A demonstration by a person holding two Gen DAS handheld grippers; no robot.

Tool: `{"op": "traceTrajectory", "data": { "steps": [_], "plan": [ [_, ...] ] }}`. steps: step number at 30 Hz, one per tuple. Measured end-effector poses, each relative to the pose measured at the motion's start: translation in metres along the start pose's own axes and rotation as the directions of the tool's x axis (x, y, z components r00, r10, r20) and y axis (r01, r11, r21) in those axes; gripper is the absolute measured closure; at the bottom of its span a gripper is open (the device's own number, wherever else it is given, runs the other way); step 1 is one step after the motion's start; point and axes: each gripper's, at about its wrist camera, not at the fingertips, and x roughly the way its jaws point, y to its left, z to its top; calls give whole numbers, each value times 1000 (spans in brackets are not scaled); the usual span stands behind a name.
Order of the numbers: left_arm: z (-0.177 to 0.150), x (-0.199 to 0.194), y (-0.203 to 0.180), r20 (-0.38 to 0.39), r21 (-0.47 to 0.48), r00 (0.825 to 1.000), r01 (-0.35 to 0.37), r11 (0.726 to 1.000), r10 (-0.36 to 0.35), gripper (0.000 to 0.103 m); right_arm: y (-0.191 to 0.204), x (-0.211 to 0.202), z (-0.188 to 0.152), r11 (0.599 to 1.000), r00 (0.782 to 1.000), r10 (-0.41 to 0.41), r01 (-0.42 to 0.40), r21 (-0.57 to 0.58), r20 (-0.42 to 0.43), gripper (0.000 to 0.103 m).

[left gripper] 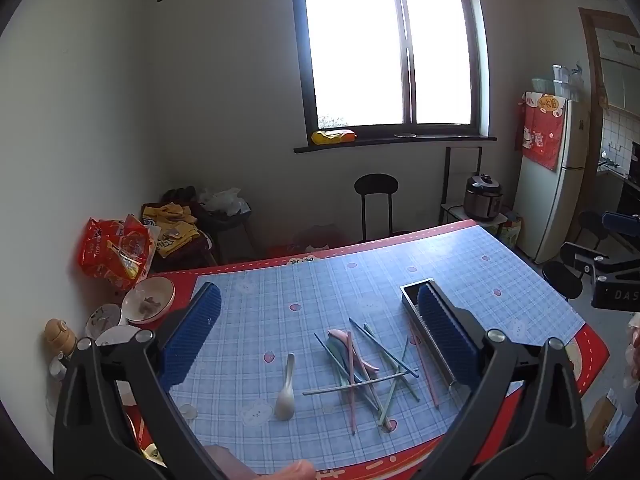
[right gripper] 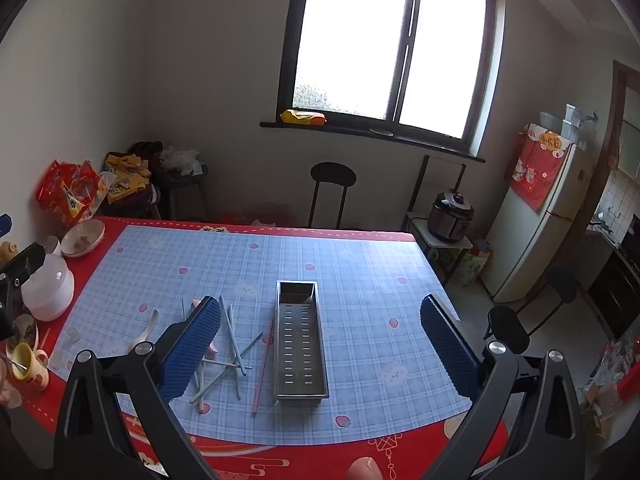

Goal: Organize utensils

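A pile of pastel chopsticks (left gripper: 366,368) with a pink spoon (left gripper: 356,350) lies on the blue checked table mat (left gripper: 360,280). A white ceramic spoon (left gripper: 286,390) lies left of the pile. A perforated steel utensil tray (right gripper: 300,338) stands empty right of the pile; the chopsticks (right gripper: 228,344) show to its left. My left gripper (left gripper: 320,340) is open and empty, hovering above the pile. My right gripper (right gripper: 320,340) is open and empty, above the tray. The tray (left gripper: 418,296) is partly hidden by my left gripper's right finger.
Bowls (left gripper: 149,300), a white container (right gripper: 48,286) and a yellow mug (right gripper: 28,364) crowd the table's left edge, with red snack bags (left gripper: 116,250) behind. A black stool (right gripper: 332,188), a rice cooker (right gripper: 452,210) and a fridge (right gripper: 536,216) stand beyond the table.
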Motion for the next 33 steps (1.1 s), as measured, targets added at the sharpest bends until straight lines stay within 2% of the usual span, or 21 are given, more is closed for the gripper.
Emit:
{"op": "traceTrajectory", "data": {
  "steps": [6,33],
  "plan": [
    [7,-1,2,-1,-10,1000,-4,1000,4,6,1,0,0,1000,1000,6,-6,-5,-2,5],
    [-2,0,8,-1,-18,1000,-1,1000,1,6,11,4,0,1000,1000,7,-7,-14,-6,5]
  ]
}}
